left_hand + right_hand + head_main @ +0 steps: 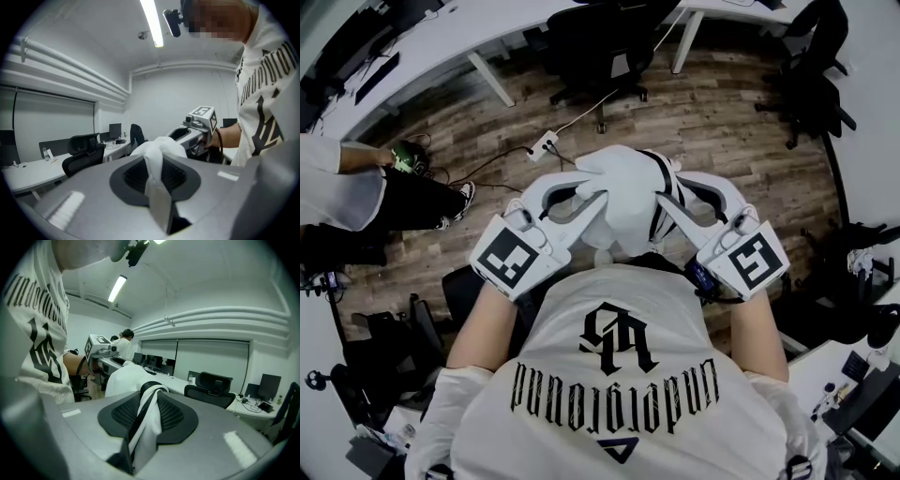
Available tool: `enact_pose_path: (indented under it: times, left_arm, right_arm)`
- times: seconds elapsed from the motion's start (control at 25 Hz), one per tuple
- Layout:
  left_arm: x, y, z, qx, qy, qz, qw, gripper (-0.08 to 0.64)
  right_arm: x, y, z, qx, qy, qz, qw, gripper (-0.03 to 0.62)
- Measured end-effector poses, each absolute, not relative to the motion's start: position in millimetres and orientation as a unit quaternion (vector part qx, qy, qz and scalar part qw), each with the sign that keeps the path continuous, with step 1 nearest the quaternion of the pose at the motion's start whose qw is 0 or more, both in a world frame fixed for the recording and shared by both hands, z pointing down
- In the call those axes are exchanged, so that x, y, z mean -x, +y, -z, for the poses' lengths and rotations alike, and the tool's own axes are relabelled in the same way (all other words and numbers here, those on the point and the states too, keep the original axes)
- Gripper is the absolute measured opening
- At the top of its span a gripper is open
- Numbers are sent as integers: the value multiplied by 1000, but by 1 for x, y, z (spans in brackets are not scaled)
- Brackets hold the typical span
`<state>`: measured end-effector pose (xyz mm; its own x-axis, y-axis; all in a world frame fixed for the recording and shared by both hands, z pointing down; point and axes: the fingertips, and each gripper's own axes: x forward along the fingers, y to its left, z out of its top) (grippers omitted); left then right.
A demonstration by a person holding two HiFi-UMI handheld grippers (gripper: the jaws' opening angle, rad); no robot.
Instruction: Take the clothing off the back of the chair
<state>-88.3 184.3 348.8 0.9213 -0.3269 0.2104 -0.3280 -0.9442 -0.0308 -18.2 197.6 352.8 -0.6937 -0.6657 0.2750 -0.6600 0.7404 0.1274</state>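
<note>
Over the wood floor [722,103], left gripper [596,200] and right gripper [662,202] fingers each clamp the white clothing [623,176], perhaps a jacket.

The clothing [623,178] is soft white cloth with a black stripe, matt and creased where it bunches. The left gripper [598,197] and right gripper [664,201] look like smooth matt grey plastic, with dark mesh-textured pads [173,416]. The floor [722,122], at twelve o'clock of the clothing, is wood plank — grainy, dull.
</note>
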Motion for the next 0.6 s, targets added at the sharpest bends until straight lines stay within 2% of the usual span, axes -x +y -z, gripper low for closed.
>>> enact_pose_path:
  times: [0.6]
  left_arm:
    - [65, 181, -344, -980, -167, -106, -3, 92]
  right_arm:
    - [-7, 194, -349, -359, -922, 11, 146, 106]
